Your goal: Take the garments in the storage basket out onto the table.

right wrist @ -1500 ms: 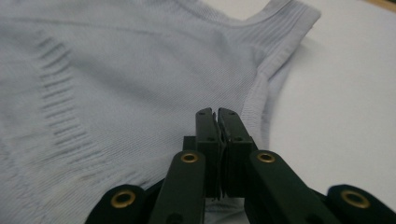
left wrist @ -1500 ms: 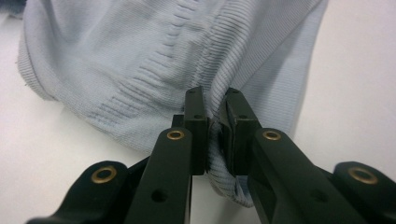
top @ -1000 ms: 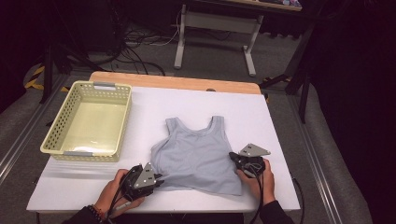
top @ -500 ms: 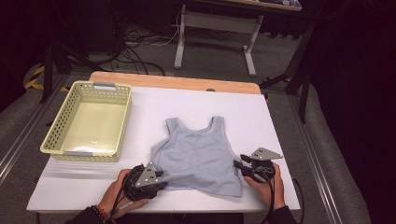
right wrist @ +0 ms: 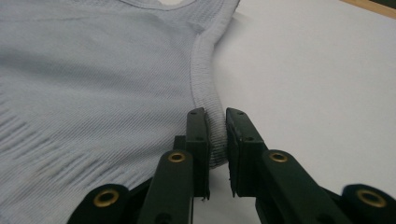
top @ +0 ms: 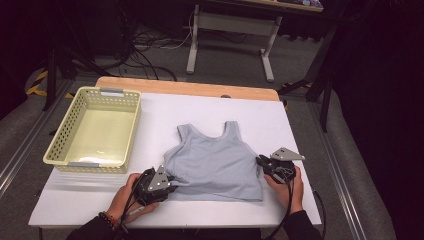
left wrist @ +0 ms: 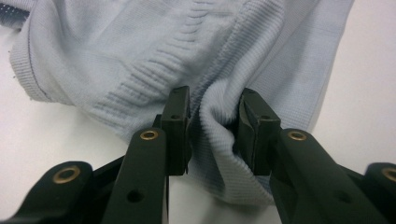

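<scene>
A light blue-grey tank top [top: 215, 162] lies flat on the white table [top: 160, 110], neck away from me. My left gripper [top: 172, 182] is at its lower left corner. In the left gripper view the jaws have just been closing, and the left gripper [left wrist: 214, 108] pinches a bunched fold of the tank top [left wrist: 140, 46] between its pads. My right gripper [top: 261, 161] is at the garment's right side. Its jaws have also just been closing, and the right gripper [right wrist: 215, 117] presses on the ribbed side edge of the tank top [right wrist: 93, 70].
A pale yellow plastic basket [top: 60, 135] stands on the left part of the table. The wooden table edge [top: 190, 88] runs along the far side. Desk legs and cables lie on the floor beyond.
My right gripper has shifted a little to the right along the top's side, and the fabric lies wider and flatter. The left gripper has stayed at the lower left corner.
</scene>
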Motion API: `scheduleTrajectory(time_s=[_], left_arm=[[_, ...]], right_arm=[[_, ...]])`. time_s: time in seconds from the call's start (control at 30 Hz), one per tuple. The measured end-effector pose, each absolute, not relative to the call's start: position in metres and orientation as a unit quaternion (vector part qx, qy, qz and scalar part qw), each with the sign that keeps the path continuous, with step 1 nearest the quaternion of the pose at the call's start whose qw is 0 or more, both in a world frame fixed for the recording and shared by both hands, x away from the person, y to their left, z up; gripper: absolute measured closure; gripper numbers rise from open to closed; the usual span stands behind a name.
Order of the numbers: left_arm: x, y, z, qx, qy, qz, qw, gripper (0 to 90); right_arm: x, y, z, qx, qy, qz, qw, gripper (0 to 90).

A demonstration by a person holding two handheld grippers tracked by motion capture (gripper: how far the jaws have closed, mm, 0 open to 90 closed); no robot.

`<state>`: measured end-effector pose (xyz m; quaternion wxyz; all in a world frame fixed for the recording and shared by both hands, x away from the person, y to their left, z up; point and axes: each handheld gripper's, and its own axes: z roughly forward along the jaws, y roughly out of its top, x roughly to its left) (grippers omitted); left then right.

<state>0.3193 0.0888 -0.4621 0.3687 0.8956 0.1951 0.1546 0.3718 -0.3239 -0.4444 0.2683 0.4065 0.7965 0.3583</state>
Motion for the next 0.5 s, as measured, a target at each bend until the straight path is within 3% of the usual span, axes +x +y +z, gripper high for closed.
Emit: scheduleTrajectory(time_s=[0.27,0.4,0.5], left_arm=[[0.305,0.096,-0.439,0.878,0.179,0.14,0.422,58.8],[0.312,0.094,-0.416,0.857,0.194,0.166,0.448,72.7],[0.337,0.075,-0.398,0.847,0.214,0.184,0.45,81.4]], right_arm=[[0.371,-0.326,-0.441,0.411,0.783,0.367,0.289,74.2],[0.369,-0.326,-0.428,0.403,0.775,0.386,0.296,76.6],[0.381,-0.321,-0.414,0.39,0.769,0.414,0.29,78.1]])
